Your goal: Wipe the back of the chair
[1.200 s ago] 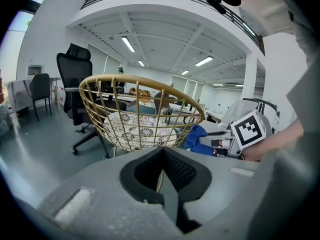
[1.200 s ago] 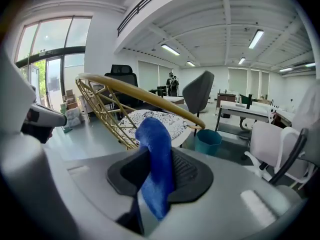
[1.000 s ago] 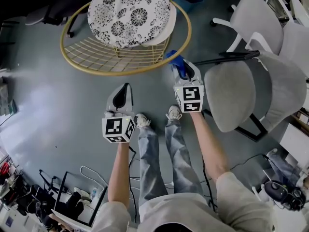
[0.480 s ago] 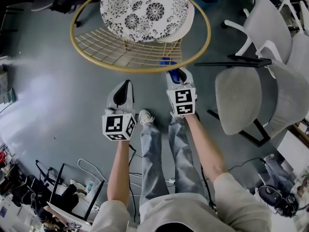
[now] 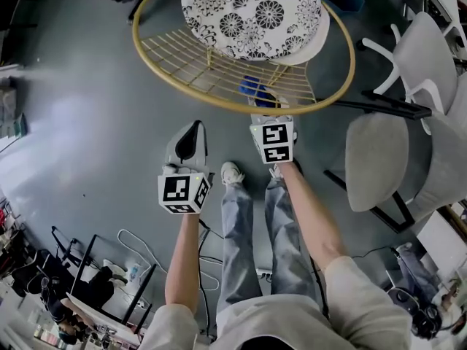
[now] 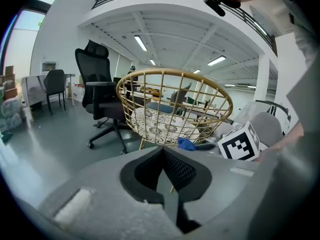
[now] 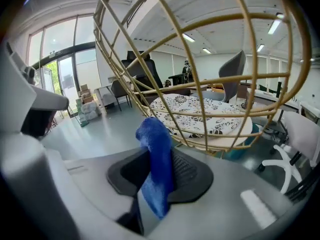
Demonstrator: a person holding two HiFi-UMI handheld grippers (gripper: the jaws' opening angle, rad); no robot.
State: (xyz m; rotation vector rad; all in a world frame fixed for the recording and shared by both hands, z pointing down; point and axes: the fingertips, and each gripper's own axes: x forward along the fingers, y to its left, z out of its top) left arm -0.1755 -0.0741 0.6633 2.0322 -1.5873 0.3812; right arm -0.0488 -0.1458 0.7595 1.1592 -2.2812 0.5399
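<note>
- The chair point(image 5: 211, 64) is a round gold wire basket chair at the top of the head view, and its hoop rim curves across just above the right gripper point(image 5: 267, 108).
- A white seat cushion point(image 5: 255, 13) with a black flower pattern lies inside the basket.
- In the right gripper view the curved wire back point(image 7: 220, 81) fills the frame close ahead, with the cushion point(image 7: 200, 111) visible through the bars.
- The right gripper's jaws are closed on a blue cloth point(image 7: 157, 159), and a fold of it stands up above the jaws towards the wires.
- From the head view the cloth point(image 5: 254, 90) lies under the rim, behind the wire bars. Whether it touches the wire cannot be told.
- The left gripper point(image 5: 193, 126) is beside the right one and further back from the chair. Its jaws point(image 6: 162, 151) are pressed together with nothing between them.
- The left gripper view shows the whole basket chair point(image 6: 175, 104) ahead, with the blue cloth point(image 6: 187, 144) at its lower edge.
- The person's jeans-clad legs point(image 5: 233, 232) and pale shoes point(image 5: 231, 172) are on the grey floor point(image 5: 87, 122) below the grippers.
- Grey office chairs point(image 5: 379, 159) stand at the right, and a black office chair point(image 6: 100, 94) stands beyond the basket chair.
</note>
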